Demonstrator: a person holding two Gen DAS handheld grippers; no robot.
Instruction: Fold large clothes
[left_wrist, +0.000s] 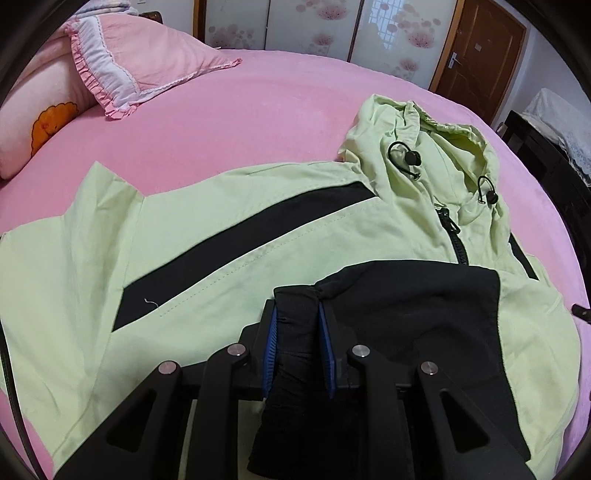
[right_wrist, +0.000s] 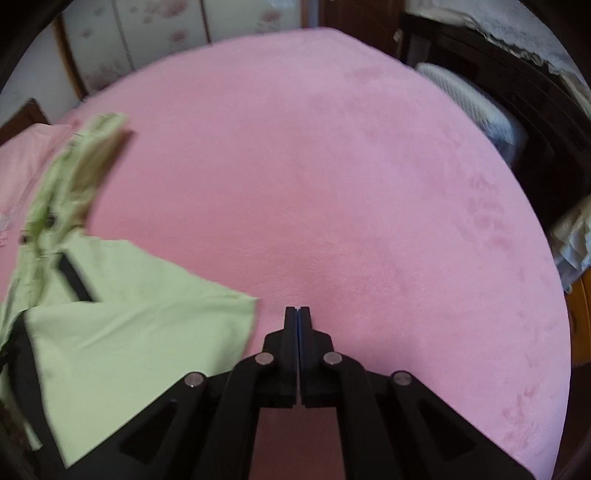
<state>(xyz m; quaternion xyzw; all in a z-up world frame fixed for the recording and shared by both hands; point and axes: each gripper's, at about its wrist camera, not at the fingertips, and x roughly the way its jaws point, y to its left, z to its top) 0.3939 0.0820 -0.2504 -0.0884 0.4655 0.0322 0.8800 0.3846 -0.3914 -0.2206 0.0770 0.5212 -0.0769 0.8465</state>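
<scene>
Left gripper (left_wrist: 297, 306) clamps the jacket (left_wrist: 229, 236)'s black cuff (left_wrist: 295, 332). Right gripper (right_wrist: 297, 308) is pinched shut, empty, with the jacket off to its left.

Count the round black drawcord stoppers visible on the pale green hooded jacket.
2. One round black stopper sits on the hood's near side by the collar; the other stopper sits right of the zip top. Folds may hide more.

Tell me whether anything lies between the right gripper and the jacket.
Nothing visible does. The right gripper, shut and empty, hangs over bare pink bedsheet; the green jacket lies just to its left with only open sheet between.
</scene>
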